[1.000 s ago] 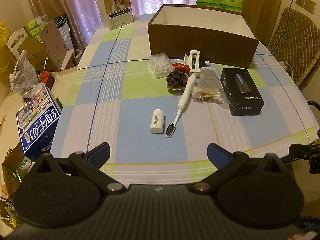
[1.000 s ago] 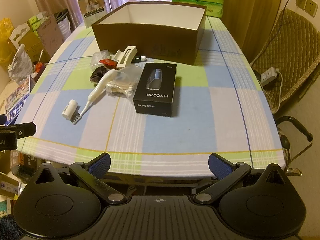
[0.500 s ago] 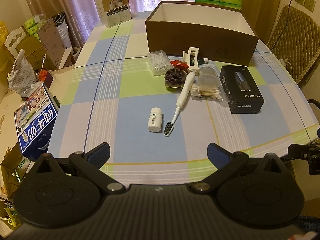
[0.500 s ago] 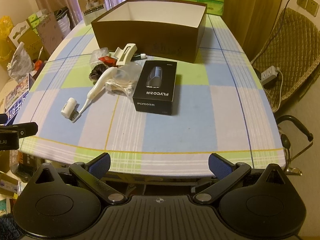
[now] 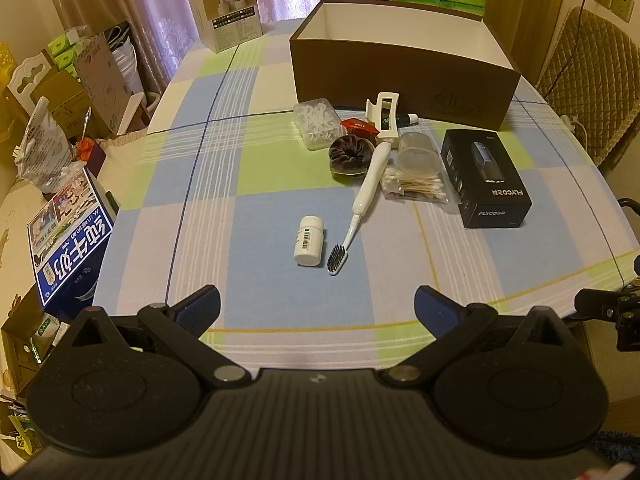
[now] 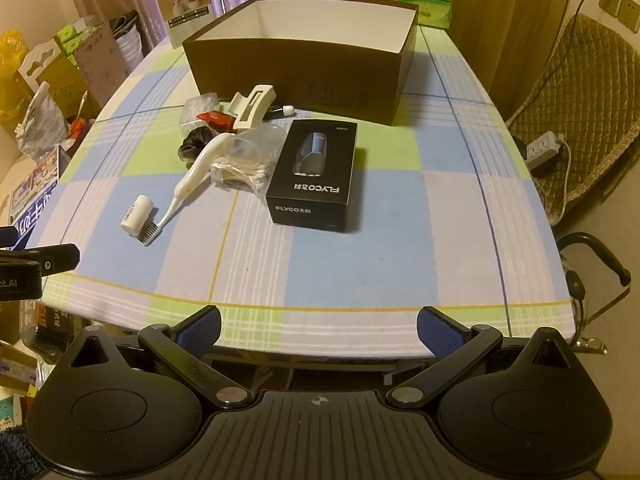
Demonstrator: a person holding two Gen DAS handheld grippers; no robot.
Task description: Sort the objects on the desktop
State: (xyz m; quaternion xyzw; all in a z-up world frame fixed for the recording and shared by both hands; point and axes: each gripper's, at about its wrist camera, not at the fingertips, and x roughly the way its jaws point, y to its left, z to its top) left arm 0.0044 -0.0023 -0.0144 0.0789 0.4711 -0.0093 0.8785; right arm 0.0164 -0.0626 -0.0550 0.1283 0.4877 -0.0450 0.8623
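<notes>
On the checked tablecloth lie a white pill bottle (image 5: pixel 308 241) (image 6: pixel 137 215), a white toothbrush (image 5: pixel 362 202) (image 6: pixel 188 188), a bag of cotton swabs (image 5: pixel 416 185) (image 6: pixel 242 172), a dark scrunchie (image 5: pixel 351 154), a clear box of floss picks (image 5: pixel 318 121), a cream hair claw (image 5: pixel 387 114) (image 6: pixel 253 106) and a black FLYCO box (image 5: pixel 486 178) (image 6: pixel 316 174). Behind them stands an open brown box (image 5: pixel 400 80) (image 6: pixel 296 68) with nothing visible inside. My left gripper (image 5: pixel 317 307) hangs open over the table's near edge. My right gripper (image 6: pixel 319 327) is open too, just short of that edge.
A small printed carton (image 5: pixel 228 10) stands at the table's far left corner. Cardboard boxes and bags (image 5: pixel 72 92) crowd the floor to the left, with a blue carton (image 5: pixel 70 248) close to the edge. A padded chair (image 6: pixel 580 92) sits to the right.
Both grippers have crept slightly forward and lower toward the table, so the objects sit a little nearer in view. Both stay open and nothing on the table has moved.
</notes>
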